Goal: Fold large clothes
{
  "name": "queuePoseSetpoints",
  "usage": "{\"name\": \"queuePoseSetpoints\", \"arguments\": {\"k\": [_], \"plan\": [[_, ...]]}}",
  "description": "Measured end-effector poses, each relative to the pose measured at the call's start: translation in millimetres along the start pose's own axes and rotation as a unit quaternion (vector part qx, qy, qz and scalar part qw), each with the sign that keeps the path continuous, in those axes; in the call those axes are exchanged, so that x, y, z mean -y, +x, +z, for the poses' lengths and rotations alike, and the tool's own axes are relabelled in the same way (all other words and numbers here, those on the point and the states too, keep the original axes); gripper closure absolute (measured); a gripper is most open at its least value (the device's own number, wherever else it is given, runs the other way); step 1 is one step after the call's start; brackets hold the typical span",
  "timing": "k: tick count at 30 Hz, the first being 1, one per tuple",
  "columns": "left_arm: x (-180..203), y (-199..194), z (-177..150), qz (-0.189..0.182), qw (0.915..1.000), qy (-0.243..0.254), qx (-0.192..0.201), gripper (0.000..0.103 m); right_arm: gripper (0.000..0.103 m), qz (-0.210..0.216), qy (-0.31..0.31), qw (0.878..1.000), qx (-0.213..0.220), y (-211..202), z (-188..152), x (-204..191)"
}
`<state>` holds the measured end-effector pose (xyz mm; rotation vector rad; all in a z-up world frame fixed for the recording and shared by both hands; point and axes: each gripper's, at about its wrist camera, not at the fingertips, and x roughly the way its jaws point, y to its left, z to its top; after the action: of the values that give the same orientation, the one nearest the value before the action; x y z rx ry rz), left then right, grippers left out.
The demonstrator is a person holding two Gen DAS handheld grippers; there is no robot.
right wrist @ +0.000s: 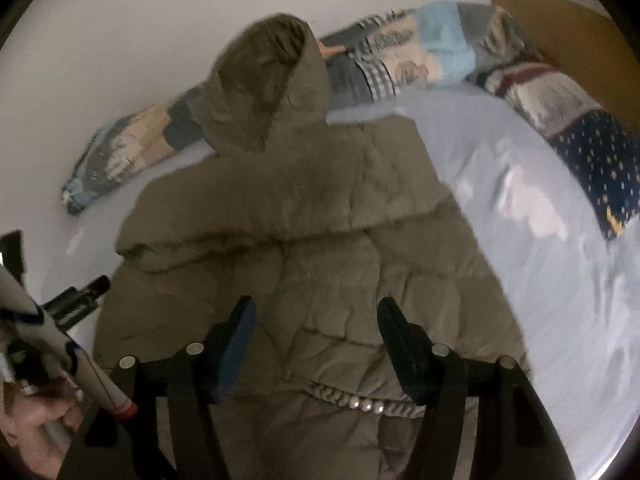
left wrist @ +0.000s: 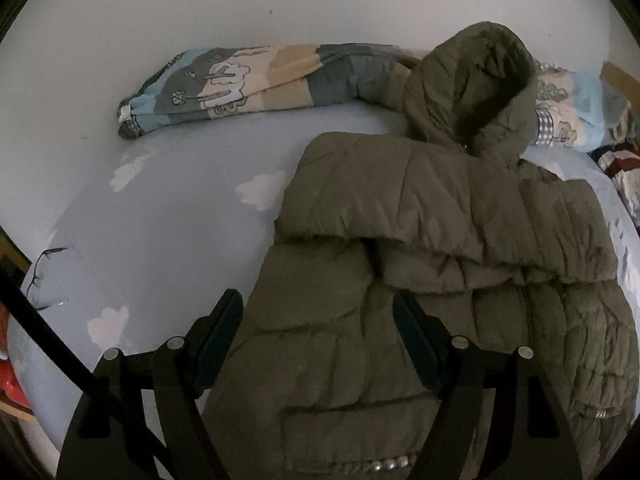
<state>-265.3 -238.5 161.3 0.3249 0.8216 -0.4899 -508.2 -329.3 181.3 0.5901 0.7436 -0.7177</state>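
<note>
Evidently both hand-held grippers, left point(left wrist: 318, 320) and right point(right wrist: 316, 320), gape over the unlabelled olive jacket point(left wrist: 440, 260)

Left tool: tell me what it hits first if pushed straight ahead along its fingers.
Most likely the olive puffer jacket. The left tool is open, its fingers framing the quilted body, with the folded-over sleeve band next in line. Depth is unclear, so how soon is hard to judge.
</note>
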Motion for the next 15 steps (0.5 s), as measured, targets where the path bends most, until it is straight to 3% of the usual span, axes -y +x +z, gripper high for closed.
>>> {"name": "queuePoseSetpoints", "arguments": {"k": [3,8,10,15], "plan": [[4.1,-2.8,1.1,-0.012,0.9999,0.0,0.005,0.027,0.035,0.018,-0.003,1.0,0.006,-13.6,35.4,-6.1],[19.0,-3.2,-0.2,-0.026,0.9994,0.021,0.012,0.027,0.035,0.018,-0.018,0.999,0.035,-21.8,139.3,-20.6],[26.2,-2.4,-2.4,-0.029,0.9989,0.033,0.016,0.027,0.035,0.006,-0.036,0.998,0.041,-11.6,183.7,-29.5],[37.1,2.3,-7.0,-0.042,0.9973,0.058,0.015,0.027,0.035,0.012,-0.014,0.999,0.038,43.5,272.8,-33.0]]}}
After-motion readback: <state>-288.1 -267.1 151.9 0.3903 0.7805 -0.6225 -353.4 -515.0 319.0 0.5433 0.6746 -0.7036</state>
